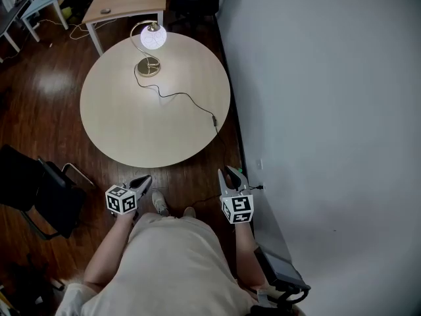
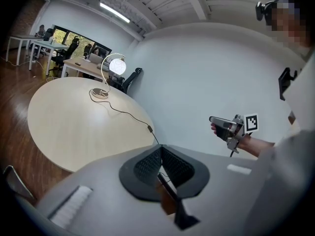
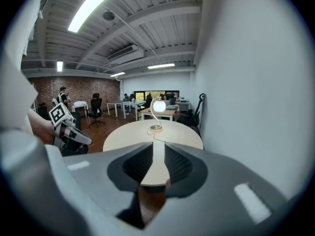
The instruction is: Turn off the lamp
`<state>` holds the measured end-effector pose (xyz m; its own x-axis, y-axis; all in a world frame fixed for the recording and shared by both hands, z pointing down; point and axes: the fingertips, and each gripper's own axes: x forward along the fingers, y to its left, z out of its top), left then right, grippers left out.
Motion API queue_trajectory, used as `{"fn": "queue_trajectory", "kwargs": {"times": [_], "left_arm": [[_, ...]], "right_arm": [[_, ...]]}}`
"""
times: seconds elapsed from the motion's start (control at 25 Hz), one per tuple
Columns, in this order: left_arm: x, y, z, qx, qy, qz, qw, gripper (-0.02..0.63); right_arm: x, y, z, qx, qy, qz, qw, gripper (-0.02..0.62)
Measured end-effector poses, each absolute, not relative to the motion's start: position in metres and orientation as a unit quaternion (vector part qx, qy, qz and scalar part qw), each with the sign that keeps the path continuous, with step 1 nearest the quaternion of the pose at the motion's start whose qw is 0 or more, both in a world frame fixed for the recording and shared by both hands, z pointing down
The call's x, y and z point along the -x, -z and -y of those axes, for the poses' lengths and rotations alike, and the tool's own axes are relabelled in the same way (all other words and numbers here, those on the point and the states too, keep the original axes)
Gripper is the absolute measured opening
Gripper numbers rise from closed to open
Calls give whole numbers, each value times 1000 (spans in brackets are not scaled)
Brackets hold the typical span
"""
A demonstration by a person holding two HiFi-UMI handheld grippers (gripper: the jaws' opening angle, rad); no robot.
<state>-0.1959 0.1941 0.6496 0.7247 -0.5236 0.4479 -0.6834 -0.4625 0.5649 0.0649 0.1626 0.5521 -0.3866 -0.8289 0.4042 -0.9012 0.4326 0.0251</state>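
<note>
The lamp (image 1: 152, 37) stands on the far side of the round beige table (image 1: 125, 130), its globe lit, on a brass base (image 1: 148, 66). Its black cord runs to an inline switch (image 1: 214, 119) near the table's right edge. Both grippers hover short of the table's near edge, well away from the lamp. My left gripper (image 1: 143, 182) is shut and empty. My right gripper (image 1: 230, 176) has its jaws slightly apart, holding nothing. The left gripper view shows the lamp (image 2: 116, 65), the switch (image 2: 149, 128) and my left gripper (image 2: 160, 149). Beyond my right gripper (image 3: 158, 149), the lamp (image 3: 159, 105) glows straight ahead.
A grey wall (image 1: 316, 110) runs close along the table's right side, with an outlet (image 1: 259, 164) low down. A black chair (image 1: 39, 189) stands at the near left on the wood floor. A wooden desk (image 1: 125, 2) sits behind the table.
</note>
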Motion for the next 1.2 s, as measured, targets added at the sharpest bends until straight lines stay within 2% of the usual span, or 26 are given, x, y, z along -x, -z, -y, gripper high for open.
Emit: {"fn": "queue_trajectory", "kwargs": {"times": [0.84, 1.2], "left_arm": [[290, -665, -180, -842, -81, 361, 392, 5], [296, -670, -186, -838, -67, 367, 399, 5]], "right_arm": [[37, -559, -133, -515, -98, 832, 179, 75], [49, -556, -135, -507, -91, 837, 186, 75]]}}
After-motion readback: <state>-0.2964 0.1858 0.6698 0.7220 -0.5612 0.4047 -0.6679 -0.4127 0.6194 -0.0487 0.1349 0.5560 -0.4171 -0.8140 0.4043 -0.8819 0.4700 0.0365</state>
